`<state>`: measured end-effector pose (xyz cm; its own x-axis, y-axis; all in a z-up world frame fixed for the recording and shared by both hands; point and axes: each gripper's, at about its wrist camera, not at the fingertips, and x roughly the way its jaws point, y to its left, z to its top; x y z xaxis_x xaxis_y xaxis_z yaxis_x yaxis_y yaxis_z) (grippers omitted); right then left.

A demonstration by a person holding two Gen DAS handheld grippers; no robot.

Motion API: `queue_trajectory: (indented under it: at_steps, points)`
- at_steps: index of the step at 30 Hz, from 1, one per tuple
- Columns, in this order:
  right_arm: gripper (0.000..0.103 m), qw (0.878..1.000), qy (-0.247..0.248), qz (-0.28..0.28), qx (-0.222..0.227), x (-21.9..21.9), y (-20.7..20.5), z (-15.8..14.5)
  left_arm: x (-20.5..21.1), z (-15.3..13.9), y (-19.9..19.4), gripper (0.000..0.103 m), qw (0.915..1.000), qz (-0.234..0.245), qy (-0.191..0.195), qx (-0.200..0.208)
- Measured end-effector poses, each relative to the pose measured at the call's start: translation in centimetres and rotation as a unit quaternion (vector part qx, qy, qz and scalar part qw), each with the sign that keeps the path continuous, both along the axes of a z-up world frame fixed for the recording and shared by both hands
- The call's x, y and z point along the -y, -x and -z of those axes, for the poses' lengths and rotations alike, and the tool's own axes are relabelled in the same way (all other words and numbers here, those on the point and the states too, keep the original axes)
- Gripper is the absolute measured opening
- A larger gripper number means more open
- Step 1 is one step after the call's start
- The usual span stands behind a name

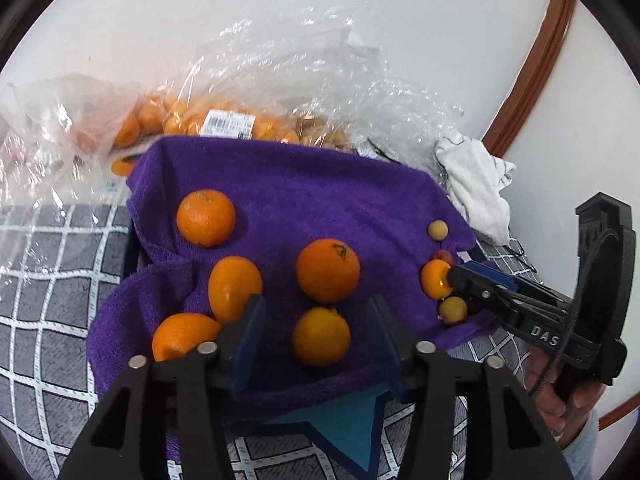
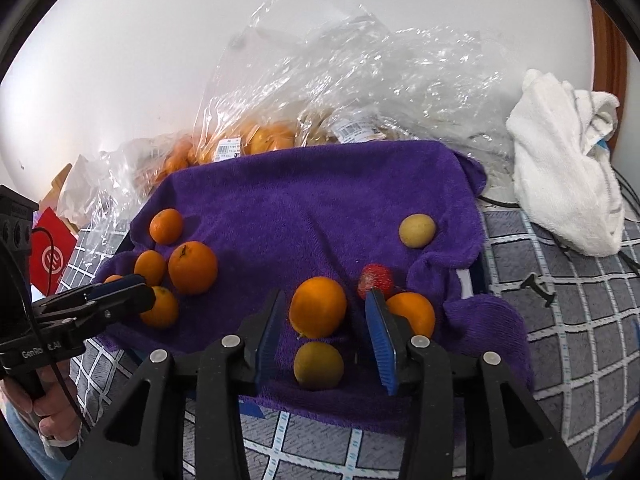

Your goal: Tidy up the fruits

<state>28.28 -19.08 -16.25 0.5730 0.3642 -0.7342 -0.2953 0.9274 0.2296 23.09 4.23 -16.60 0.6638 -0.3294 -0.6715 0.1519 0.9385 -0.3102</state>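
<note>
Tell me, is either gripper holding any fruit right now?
No. The left gripper and right gripper each stand open around an orange, pads not pressing.

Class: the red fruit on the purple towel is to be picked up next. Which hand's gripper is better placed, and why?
The right gripper. In its own view the red fruit lies just past its right finger tip, on the purple towel. The left gripper sits over the oranges at the towel's other side, with an orange between its open jaws.

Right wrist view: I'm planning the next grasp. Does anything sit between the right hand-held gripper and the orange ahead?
Nothing visible does: the orange sits between the open fingers of the right hand-held gripper. A yellowish fruit lies nearer the camera.
</note>
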Motion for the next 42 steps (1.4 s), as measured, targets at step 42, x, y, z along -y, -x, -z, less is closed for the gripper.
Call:
queue_trajectory:
  at_steps: [42]
  points:
    - [0.062, 0.988, 0.036, 0.134, 0.073, 7.6, 22.8, -14.2, 4.8, -15.2, 22.1, 0.068, 0.9900, -0.067, -0.068, 0.104]
